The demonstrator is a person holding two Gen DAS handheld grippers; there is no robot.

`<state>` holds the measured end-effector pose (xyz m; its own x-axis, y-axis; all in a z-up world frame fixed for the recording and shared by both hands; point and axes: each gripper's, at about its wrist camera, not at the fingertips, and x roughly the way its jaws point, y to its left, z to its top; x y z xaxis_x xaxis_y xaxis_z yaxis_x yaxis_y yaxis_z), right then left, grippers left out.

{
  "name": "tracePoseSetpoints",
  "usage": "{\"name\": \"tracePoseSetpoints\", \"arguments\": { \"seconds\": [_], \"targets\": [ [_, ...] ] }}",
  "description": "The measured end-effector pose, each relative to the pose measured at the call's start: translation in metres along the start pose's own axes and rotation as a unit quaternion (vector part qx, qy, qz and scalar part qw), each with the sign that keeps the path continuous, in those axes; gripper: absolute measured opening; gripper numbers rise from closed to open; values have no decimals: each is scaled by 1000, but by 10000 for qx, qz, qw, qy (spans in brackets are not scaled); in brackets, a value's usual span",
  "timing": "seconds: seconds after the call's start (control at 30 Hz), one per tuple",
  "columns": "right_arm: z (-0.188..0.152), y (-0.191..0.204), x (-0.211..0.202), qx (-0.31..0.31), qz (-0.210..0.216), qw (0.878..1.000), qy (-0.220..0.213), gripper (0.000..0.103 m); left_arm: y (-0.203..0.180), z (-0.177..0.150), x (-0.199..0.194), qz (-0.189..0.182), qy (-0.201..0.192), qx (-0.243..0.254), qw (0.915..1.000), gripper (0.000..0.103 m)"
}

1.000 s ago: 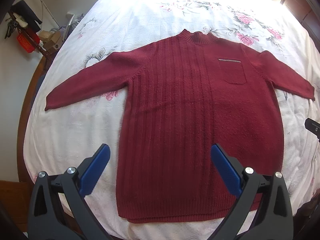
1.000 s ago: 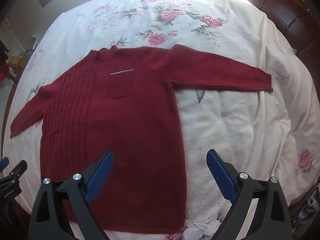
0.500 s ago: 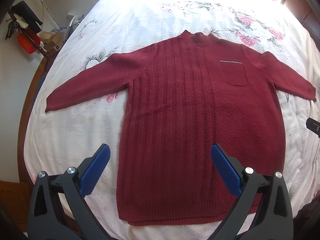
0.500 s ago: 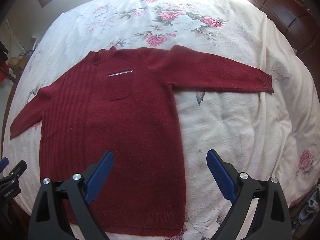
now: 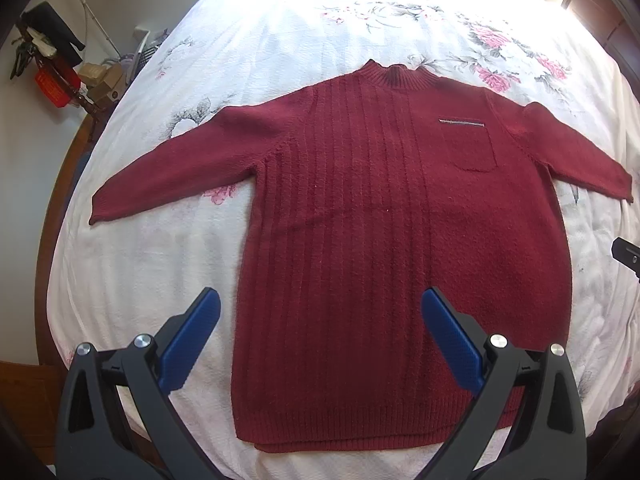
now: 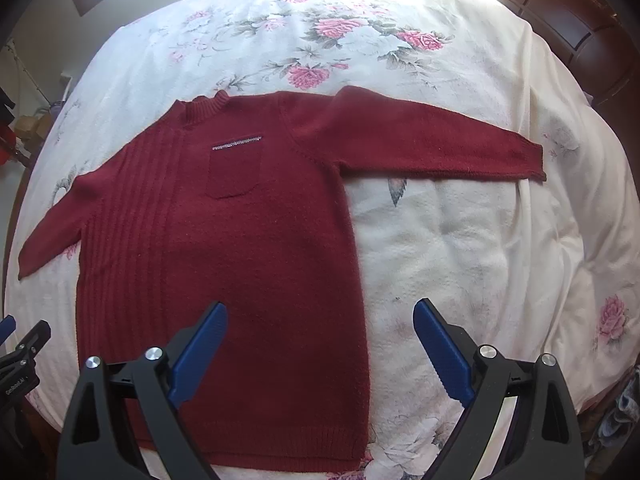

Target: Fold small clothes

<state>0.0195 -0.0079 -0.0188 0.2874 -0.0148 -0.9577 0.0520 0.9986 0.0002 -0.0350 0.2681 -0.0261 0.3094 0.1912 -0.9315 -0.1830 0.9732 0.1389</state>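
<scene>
A dark red knit sweater (image 5: 380,232) (image 6: 240,248) lies flat and face up on a floral bedspread, sleeves spread out to both sides, collar at the far end, a small chest pocket (image 5: 468,144) with a silver trim. My left gripper (image 5: 320,312) hangs open above the sweater's lower left part, nothing between its blue pads. My right gripper (image 6: 320,320) is open too, hovering over the sweater's lower right edge. The right sleeve cuff (image 6: 532,160) lies far to the right; the left sleeve cuff (image 5: 100,208) lies far to the left.
The white floral bedspread (image 6: 460,240) covers a wide bed. A dark wooden headboard (image 6: 560,32) stands at the far right. Clutter with a red item (image 5: 52,84) sits on the floor left of the bed. The other gripper's tip (image 6: 20,344) shows at the left edge.
Both cameras drifted slightly; the sweater sits a little lower and to the left in the right wrist view. Both grippers stay open and the sweater has not been touched.
</scene>
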Motion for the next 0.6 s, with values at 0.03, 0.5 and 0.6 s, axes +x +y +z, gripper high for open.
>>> {"name": "tracePoseSetpoints", "arguments": {
  "seconds": [0.03, 0.5, 0.6],
  "targets": [
    [0, 0, 0, -6, 2, 10000, -2, 94, 0, 0, 0, -4, 0, -1, 10000, 100],
    [-1, -2, -3, -1, -2, 10000, -51, 95, 1, -2, -4, 32, -58, -2, 10000, 100],
    [-2, -1, -4, -15, -15, 10000, -56, 95, 1, -3, -3, 34, -44, 1, 10000, 100]
  ]
}}
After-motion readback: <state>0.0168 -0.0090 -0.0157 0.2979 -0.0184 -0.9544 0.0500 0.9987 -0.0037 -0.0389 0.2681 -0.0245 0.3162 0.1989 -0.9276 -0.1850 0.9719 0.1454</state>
